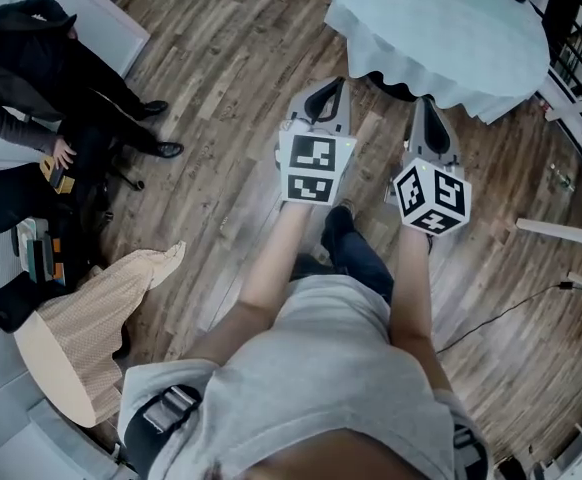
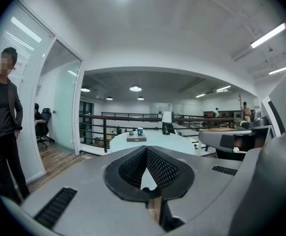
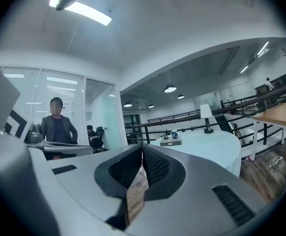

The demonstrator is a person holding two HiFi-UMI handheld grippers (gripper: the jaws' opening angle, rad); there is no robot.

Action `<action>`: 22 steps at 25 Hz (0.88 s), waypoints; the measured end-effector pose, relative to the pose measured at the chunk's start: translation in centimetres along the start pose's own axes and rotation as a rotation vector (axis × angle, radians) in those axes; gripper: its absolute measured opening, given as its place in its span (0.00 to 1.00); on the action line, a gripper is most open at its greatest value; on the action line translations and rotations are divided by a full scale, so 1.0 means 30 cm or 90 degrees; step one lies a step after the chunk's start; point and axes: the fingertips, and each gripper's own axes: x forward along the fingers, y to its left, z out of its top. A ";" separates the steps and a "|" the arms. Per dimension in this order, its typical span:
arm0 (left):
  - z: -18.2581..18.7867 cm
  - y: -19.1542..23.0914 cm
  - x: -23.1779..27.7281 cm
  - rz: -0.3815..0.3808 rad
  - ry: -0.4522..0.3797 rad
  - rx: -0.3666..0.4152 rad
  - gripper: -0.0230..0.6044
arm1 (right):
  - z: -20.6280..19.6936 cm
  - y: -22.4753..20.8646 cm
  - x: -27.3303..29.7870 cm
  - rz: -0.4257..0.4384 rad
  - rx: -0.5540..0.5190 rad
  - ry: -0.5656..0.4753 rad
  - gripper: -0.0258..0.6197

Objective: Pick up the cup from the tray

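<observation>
Two tools out front in head view: left gripper (image 1: 325, 93) and right gripper (image 1: 429, 108), side by side above the wood floor (image 1: 221, 78), near a cloth-covered round table (image 1: 441, 28).
Left gripper view: jaws pressed together, empty. Far ahead the cup (image 2: 140, 131) stands upright, mouth up, on the tray (image 2: 136, 138) on that table.
Right gripper view: jaws together too, nothing between; cup upright on tray, well off.

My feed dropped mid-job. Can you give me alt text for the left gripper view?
The left tongs are shut and empty, pointing at a round table across the room. A blue cup stands on a tray there, with a lamp to its right. A person in dark clothes stands at the left.
</observation>
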 end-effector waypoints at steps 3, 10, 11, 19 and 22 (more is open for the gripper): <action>0.043 -0.006 0.116 0.003 -0.005 0.001 0.04 | 0.042 -0.072 0.094 0.007 -0.006 -0.006 0.05; 0.070 -0.054 0.343 -0.012 0.007 -0.005 0.04 | 0.047 -0.238 0.235 -0.007 0.007 0.002 0.05; 0.070 -0.060 0.364 -0.015 0.009 -0.003 0.04 | 0.043 -0.255 0.250 -0.010 0.009 0.004 0.05; 0.066 -0.032 0.532 -0.021 0.026 0.000 0.04 | 0.031 -0.337 0.406 -0.012 0.026 0.011 0.05; 0.077 0.002 0.610 -0.021 0.028 -0.003 0.04 | 0.035 -0.355 0.488 -0.012 0.029 0.010 0.05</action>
